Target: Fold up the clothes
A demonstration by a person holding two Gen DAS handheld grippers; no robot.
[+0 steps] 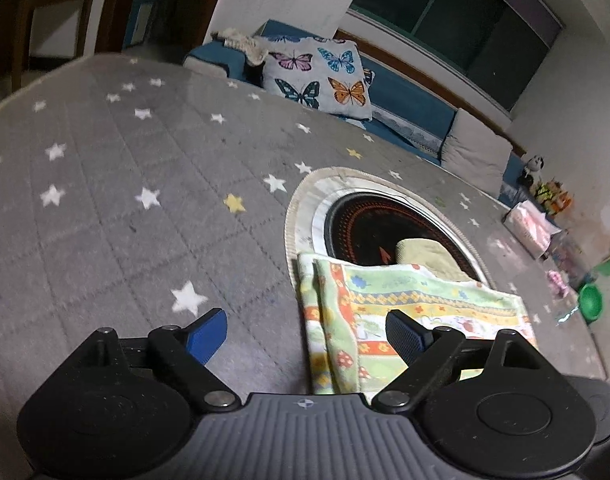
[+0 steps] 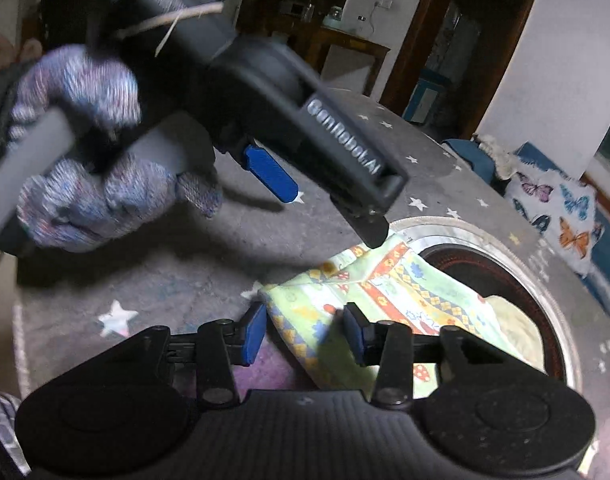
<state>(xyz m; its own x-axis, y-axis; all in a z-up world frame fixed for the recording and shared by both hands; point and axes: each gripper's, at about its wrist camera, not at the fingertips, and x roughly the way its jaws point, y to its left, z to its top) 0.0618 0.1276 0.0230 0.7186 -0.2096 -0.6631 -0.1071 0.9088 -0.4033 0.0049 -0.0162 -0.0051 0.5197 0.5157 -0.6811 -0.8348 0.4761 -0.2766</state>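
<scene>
A folded, pale green patterned cloth (image 1: 409,312) lies on the grey star-patterned table cover (image 1: 125,184), partly over a round black hotplate (image 1: 369,228). My left gripper (image 1: 305,334) is open and empty, hovering just above the cloth's near left corner. In the right wrist view the cloth (image 2: 385,292) lies ahead, and my right gripper (image 2: 303,338) is open with its jaws on either side of the cloth's near corner. The left gripper (image 2: 325,200) shows there too, held by a gloved hand (image 2: 85,152) above the cloth's far edge.
A yellowish cloth (image 1: 429,256) lies on the hotplate behind the patterned one. A butterfly cushion (image 1: 321,76) and blue sofa stand beyond the table. A tissue pack (image 1: 529,226), green bowl (image 1: 591,302) and small items sit at the table's right edge.
</scene>
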